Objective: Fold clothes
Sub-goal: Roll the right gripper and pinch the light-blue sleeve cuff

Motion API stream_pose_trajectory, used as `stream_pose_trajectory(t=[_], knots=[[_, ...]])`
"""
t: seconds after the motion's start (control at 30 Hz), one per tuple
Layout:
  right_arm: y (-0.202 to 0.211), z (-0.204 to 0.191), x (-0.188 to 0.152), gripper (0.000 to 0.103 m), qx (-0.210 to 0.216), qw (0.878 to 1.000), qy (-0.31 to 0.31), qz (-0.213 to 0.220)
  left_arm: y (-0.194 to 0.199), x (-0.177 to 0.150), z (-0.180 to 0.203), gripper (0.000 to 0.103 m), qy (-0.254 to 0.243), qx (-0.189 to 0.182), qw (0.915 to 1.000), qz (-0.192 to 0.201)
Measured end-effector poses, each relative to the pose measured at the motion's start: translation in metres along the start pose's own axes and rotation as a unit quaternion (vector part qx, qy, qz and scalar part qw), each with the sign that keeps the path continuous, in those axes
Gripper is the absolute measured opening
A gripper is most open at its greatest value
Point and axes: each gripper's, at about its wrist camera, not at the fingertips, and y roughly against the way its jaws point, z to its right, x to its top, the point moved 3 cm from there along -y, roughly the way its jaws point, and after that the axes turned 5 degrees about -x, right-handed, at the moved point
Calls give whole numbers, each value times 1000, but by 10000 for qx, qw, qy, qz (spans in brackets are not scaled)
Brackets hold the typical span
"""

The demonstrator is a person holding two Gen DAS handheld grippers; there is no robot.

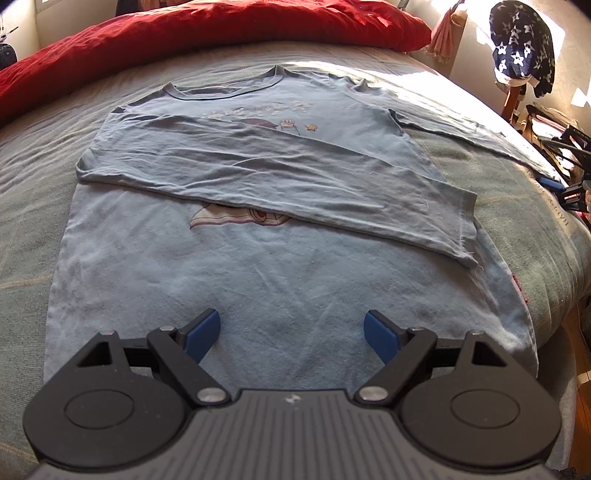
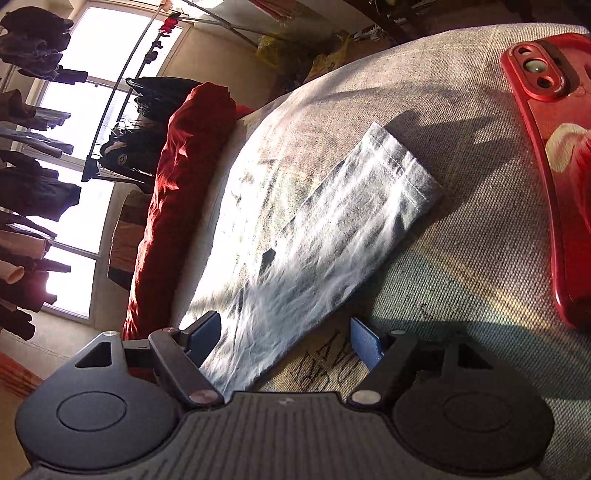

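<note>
A: Left view, what's on the bed point(image 1: 33, 177)?

B: Pale blue tee point(image 1: 229, 266), laid flat, collar at 12 o'clock. One long sleeve point(image 1: 280, 177) is folded across the chest, cuff ending at 3 o'clock. The other sleeve runs out toward 2 o'clock, to the bed's edge. Red duvet point(image 1: 207, 26) bunched at 12.

A: Left gripper point(image 1: 291, 332)?

B: Jaws spread wide, nothing between the pads. It hangs over the tee's hem at 6 o'clock; can't tell if the tips touch cloth.

A: Right gripper point(image 2: 286, 338)?

B: Pic is rolled sideways. Jaws apart, w/ the outstretched sleeve passing between them from 6 toward 1 o'clock, cuff point(image 2: 402, 173) in sunlight. Blue pads point(image 2: 365, 341) not pressing on it – the 5 o'clock pad sits over bare cover beside some printed lettering, the 7 o'clock one over the sleeve's edge.

A: Anything else nearby?

B: Red phone point(image 2: 543, 122) at 2 o'clock on the bed, apart from the cuff. Clothes rack point(image 2: 33, 155) by the window at 9.
</note>
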Motion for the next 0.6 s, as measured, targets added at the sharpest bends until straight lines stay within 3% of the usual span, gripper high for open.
stream_pose_trajectory(t=[0.3,0.6], knots=[[-14,2,11,75,44,9973,-194,704,0,0,1,85,-3,-23,10000,27],[-27,1,31,73,-49,9944,-18,1057,1,-1,0,85,-16,-10,10000,27]])
